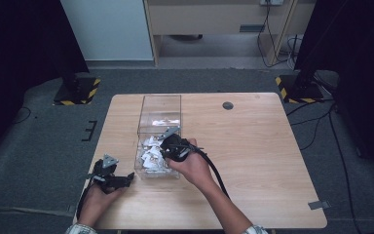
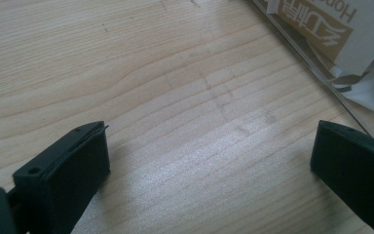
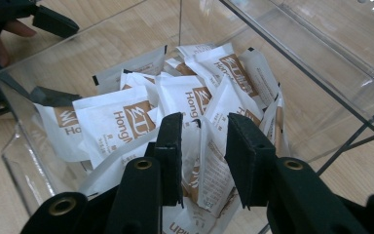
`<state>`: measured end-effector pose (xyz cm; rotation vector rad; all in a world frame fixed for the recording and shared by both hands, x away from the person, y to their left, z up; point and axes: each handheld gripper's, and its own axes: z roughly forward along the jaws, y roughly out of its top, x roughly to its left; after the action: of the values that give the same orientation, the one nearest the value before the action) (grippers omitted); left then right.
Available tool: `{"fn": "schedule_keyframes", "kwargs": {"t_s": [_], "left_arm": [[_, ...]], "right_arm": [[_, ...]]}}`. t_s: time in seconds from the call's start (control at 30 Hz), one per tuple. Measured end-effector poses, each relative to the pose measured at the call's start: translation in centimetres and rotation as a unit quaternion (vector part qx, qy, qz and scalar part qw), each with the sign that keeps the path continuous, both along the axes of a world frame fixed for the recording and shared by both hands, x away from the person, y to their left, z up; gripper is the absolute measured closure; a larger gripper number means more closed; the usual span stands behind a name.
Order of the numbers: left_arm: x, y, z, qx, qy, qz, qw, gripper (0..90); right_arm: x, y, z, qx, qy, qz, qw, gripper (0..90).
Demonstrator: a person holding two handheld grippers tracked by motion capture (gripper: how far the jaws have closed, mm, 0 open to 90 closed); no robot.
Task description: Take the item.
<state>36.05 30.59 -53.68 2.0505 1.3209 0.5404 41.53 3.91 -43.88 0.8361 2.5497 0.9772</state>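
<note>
The right gripper (image 3: pixel 202 161), jaws narrowed astride an upright sachet (image 3: pixel 213 170), should pinch its light, limp, slippery top edge; the left gripper (image 2: pixel 209 165), at 7 o'clock on the tabletop (image 2: pixel 175 87), gapes wide.

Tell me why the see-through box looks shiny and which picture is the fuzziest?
In the high view the clear box shows a bright patch of glare on its far wall, and the room's sides are very dark. In the right gripper view light streaks run along the box's edges, while the sachets look sharp. The left gripper view is softest: its open jaws look blurry, with a pale sheen on the wooden table.
</note>
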Motion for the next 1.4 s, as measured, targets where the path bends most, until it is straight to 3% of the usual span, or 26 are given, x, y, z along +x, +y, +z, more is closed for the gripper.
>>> {"fn": "schedule_keyframes", "kwargs": {"t_s": [0.27,0.3,0.43,0.87,1.4], "left_arm": [[0.0,0.0,0.0,0.0,0.0,0.0,1.0,0.0],[0.0,0.0,0.0,0.0,0.0,0.0,1.0,0.0],[0.0,0.0,0.0,0.0,0.0,0.0,1.0,0.0],[0.0,0.0,0.0,0.0,0.0,0.0,1.0,0.0],[0.0,0.0,0.0,0.0,0.0,0.0,1.0,0.0]], "right_arm": [[0.2,0.2,-0.8,-0.012,0.014,0.0,0.9998,79.1],[0.1,0.2,-0.7,-0.009,0.01,-0.002,0.9999,84.9],[0.0,0.0,-0.3,-0.002,-0.003,0.0,1.0,88.2],[-0.9,-1.3,2.9,0.066,-0.017,-0.001,0.9977,88.4],[-1.2,-2.2,5.1,0.083,-0.03,0.002,0.9961,88.5]]}}
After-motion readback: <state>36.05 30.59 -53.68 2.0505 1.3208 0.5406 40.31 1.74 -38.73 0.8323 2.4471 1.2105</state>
